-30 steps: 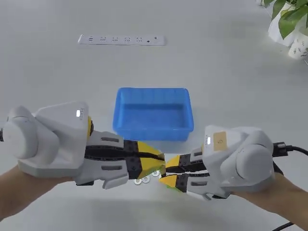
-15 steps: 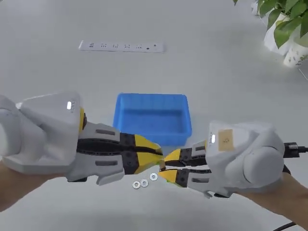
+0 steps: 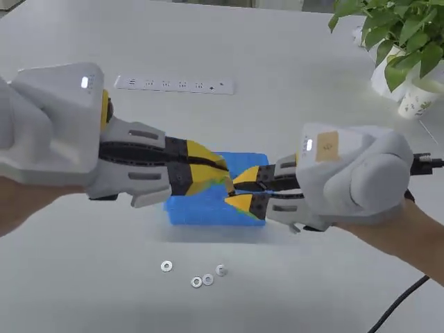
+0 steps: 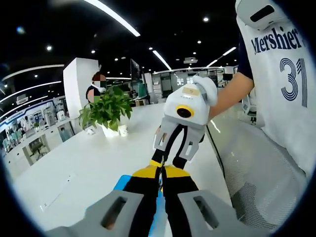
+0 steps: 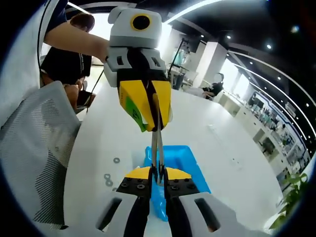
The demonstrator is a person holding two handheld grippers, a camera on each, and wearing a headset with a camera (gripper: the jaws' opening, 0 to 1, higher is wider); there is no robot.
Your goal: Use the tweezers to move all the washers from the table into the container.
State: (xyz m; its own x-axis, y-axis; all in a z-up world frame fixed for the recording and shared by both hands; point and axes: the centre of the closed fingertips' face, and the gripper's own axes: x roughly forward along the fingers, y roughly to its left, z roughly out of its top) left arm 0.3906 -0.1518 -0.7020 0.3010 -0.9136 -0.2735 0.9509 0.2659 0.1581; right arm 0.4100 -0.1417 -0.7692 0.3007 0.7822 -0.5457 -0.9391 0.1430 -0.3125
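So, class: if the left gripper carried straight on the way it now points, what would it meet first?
The right gripper: in the left gripper view it sits dead ahead, tips almost meeting the left gripper, with the tweezers bridging them. Depth is hard to judge.

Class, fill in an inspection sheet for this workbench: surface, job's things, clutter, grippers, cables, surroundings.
Surface: white table.
Job's things: blue container; four washers on the table in front of it; tweezers held in the air.
Clutter: power strip at the far side.
Grippers: left gripper and right gripper, both shut on the tweezers, above the container.
Cables: black cable trailing from the right gripper.
Surroundings: potted plant; mesh chair.
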